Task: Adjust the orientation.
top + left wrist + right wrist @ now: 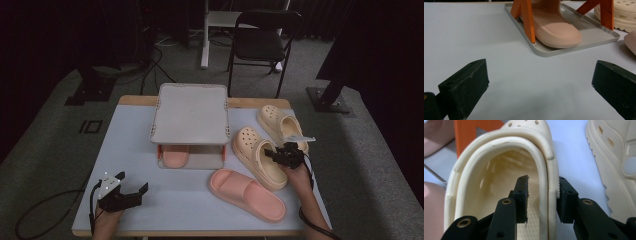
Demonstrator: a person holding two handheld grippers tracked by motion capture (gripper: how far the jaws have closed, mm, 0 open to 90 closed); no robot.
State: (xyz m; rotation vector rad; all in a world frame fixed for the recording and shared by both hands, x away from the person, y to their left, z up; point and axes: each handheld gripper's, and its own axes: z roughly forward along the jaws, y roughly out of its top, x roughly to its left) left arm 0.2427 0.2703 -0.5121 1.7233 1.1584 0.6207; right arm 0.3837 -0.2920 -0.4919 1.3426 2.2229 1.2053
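A cream clog (pixel 252 150) lies on the table right of the rack, and its mate (pixel 280 122) lies behind it. My right gripper (pixel 274 154) straddles the near clog's side wall (pixel 546 182). One jaw is inside the clog (pixel 499 170) with a gap to the wall; the other stands against the outside. The gripper (pixel 542 188) is open. A pink slide (pixel 247 194) lies in front. Its mate (pixel 175 156) sits on the rack's lower tray (pixel 554 51). My left gripper (pixel 131 192) rests open at the front left, and nothing is between its jaws (pixel 540 72).
The grey two-level rack (pixel 190 112) with orange legs (pixel 526 17) stands at the table's back middle. A black folding chair (pixel 262 40) stands beyond the table. The second clog (pixel 614 157) lies close to the right gripper's right.
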